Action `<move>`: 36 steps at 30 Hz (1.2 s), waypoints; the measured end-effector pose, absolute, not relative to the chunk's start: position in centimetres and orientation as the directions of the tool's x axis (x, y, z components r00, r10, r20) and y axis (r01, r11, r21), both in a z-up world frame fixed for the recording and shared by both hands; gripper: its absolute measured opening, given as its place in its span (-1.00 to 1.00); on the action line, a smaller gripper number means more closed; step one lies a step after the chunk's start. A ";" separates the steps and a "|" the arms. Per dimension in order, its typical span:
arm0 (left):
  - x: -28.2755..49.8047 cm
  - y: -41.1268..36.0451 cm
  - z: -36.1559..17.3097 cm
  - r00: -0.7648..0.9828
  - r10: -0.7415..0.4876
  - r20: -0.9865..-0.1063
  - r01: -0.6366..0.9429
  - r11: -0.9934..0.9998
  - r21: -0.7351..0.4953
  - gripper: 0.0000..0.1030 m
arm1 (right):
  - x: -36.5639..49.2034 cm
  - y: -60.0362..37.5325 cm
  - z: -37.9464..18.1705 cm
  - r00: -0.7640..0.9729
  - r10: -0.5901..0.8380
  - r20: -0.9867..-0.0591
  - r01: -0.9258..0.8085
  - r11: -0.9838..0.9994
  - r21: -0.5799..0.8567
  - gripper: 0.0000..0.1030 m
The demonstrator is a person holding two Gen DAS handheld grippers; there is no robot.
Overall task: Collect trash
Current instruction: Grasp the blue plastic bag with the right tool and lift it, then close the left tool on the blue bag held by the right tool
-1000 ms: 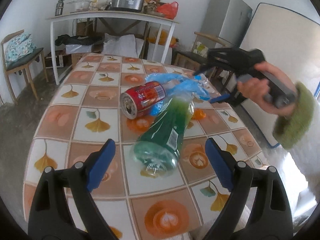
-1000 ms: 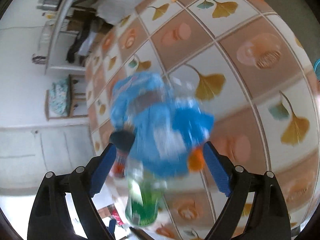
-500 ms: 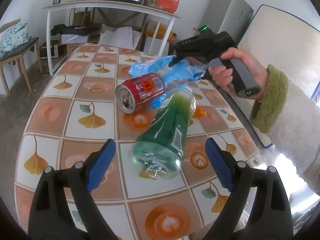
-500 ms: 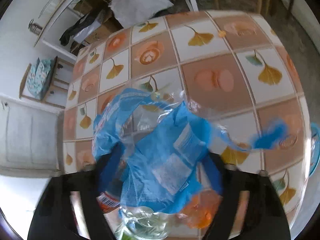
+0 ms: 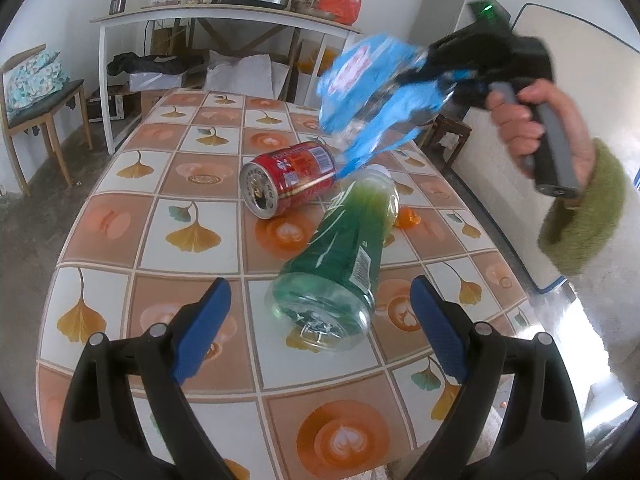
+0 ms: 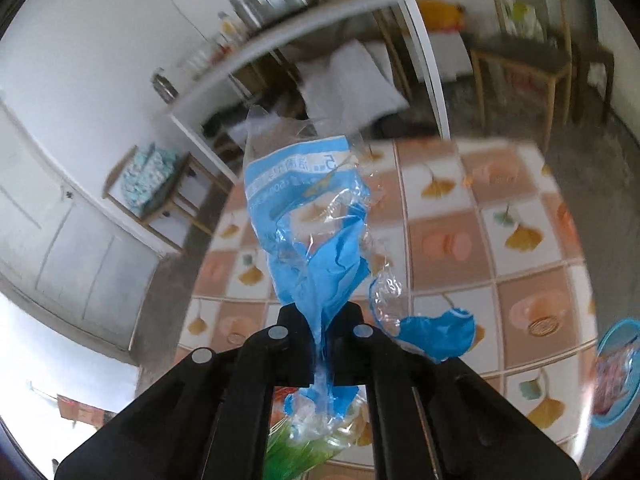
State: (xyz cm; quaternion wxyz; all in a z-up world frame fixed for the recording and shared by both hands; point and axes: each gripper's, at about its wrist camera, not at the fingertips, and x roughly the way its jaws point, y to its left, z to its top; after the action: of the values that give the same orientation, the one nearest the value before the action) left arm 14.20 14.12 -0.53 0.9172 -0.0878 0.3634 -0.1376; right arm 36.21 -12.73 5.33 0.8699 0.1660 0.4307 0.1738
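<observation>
My right gripper is shut on a crumpled blue and clear plastic wrapper and holds it in the air above the tiled table. The wrapper and the right gripper also show in the left wrist view. A red drink can lies on its side on the table. A green plastic bottle lies beside it, base toward me. My left gripper is open and empty, just short of the bottle's base.
An orange bottle cap lies right of the bottle. A blue bin with trash stands off the table's edge. A white shelf table, a chair and a mattress stand around the table.
My right gripper closed on the blue wrapper and lifted it off the table, up and to the right. The left gripper stayed open near the bottle.
</observation>
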 end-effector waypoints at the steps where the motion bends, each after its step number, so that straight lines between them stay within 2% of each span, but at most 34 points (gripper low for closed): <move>1: 14.1 14.0 -0.5 0.699 -0.315 -0.642 0.189 0.947 -0.259 0.69 | 35.6 -12.9 6.0 0.583 0.449 -0.678 -0.170 0.882 0.439 -0.93; 5: 13.3 13.6 -0.2 0.711 -0.310 -0.631 0.199 0.950 -0.242 0.69 | 32.6 -14.2 8.7 0.618 0.485 -0.619 -0.215 0.861 0.460 -0.93; 9: 12.0 13.1 0.7 0.741 -0.327 -0.587 0.240 0.945 -0.223 0.69 | 29.0 -14.7 9.6 0.579 0.549 -0.603 -0.259 0.825 0.502 -0.93; 13: 10.1 12.0 2.9 0.798 -0.357 -0.486 0.316 0.934 -0.168 0.70 | 26.3 -14.1 6.8 0.386 0.661 -0.644 -0.289 0.749 0.596 -0.93; 14: 9.8 11.6 3.3 0.809 -0.359 -0.466 0.328 0.933 -0.148 0.77 | 25.7 -13.7 5.4 0.296 0.696 -0.654 -0.284 0.718 0.636 -0.93; 17: 8.2 9.8 4.3 0.837 -0.369 -0.404 0.387 0.921 -0.040 0.78 | 24.5 -12.4 2.4 0.071 0.772 -0.632 -0.254 0.626 0.737 -0.93; 21: 7.4 7.3 3.4 0.811 -0.391 -0.435 0.462 0.884 0.066 0.79 | 22.9 -10.1 0.4 -0.165 0.820 -0.548 -0.229 0.509 0.830 -0.93; 24: 7.0 6.3 2.6 0.788 -0.410 -0.458 0.498 0.863 0.083 0.78 | 22.8 -8.6 -0.2 -0.256 0.804 -0.537 -0.229 0.489 0.842 -0.92; 25: 6.9 6.3 2.5 0.784 -0.418 -0.458 0.501 0.862 0.071 0.72 | 23.0 -8.2 -0.3 -0.273 0.798 -0.538 -0.227 0.490 0.842 -0.91; 27: 7.2 6.8 2.3 0.765 -0.429 -0.480 0.501 0.865 0.027 -0.06 | 23.4 -7.4 -0.1 -0.292 0.777 -0.558 -0.252 0.500 0.828 -0.85; 28: 7.6 7.2 2.1 0.756 -0.422 -0.501 0.487 0.873 -0.002 -0.20 | 23.6 -6.9 0.3 -0.288 0.759 -0.584 -0.290 0.512 0.809 -0.80; 30: 8.5 8.8 1.8 0.735 -0.421 -0.532 0.452 0.889 -0.080 -0.76 | 24.8 -5.9 1.1 -0.299 0.736 -0.607 -0.343 0.511 0.789 -0.36; 31: 8.8 9.6 1.8 0.729 -0.424 -0.537 0.434 0.893 -0.117 -0.82 | 25.6 -5.4 1.5 -0.301 0.727 -0.617 -0.368 0.508 0.779 0.05; 33: 9.2 12.1 2.0 0.727 -0.435 -0.532 0.384 0.899 -0.210 -0.86 | 28.4 -4.6 2.7 -0.265 0.713 -0.650 -0.428 0.517 0.742 0.12; 36: 9.1 14.9 2.4 0.742 -0.439 -0.507 0.336 0.898 -0.285 -0.93 | 33.6 -3.8 3.3 -0.231 0.737 -0.635 -0.398 0.524 0.753 0.17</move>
State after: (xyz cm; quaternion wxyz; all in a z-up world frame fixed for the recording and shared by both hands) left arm 9.05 14.86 2.36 0.9291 -0.0878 0.2927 -0.2084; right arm 33.55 -3.78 3.26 0.6054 0.1349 0.6288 0.4690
